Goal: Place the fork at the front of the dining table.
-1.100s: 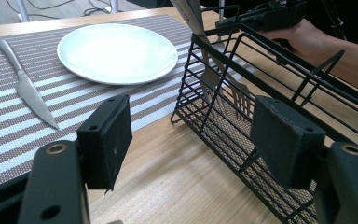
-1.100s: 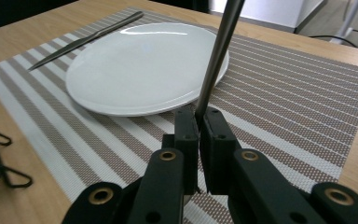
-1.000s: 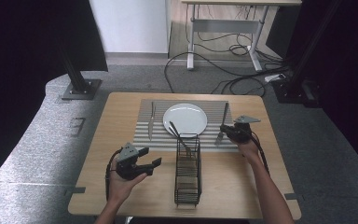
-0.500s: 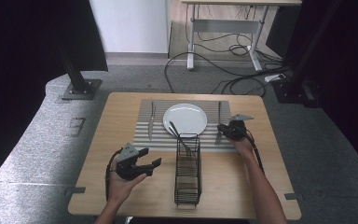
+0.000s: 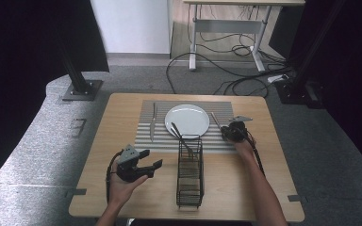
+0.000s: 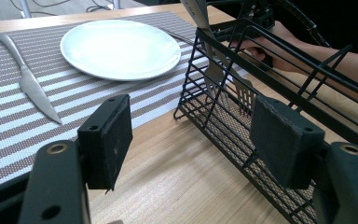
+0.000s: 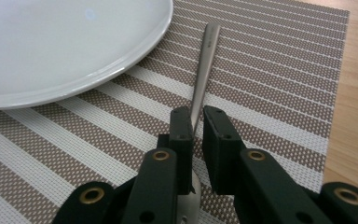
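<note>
Two forks [image 6: 223, 74] wait in the black wire caddy [image 5: 189, 169], while the right gripper [image 7: 196, 122] clamps the steel spoon [image 7: 204, 70] on the striped placemat [image 7: 279, 60] beside the round white plate [image 7: 51, 46]; the left gripper [image 6: 193, 135] idles, gaping.

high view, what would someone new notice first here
Likely the white plate on the striped mat mid-table, a knife to its left. In front of it stands a black wire rack with forks leaning in its far end. The right gripper has its jaws nearly shut around a spoon handle right of the plate; the left gripper waits open.
</note>
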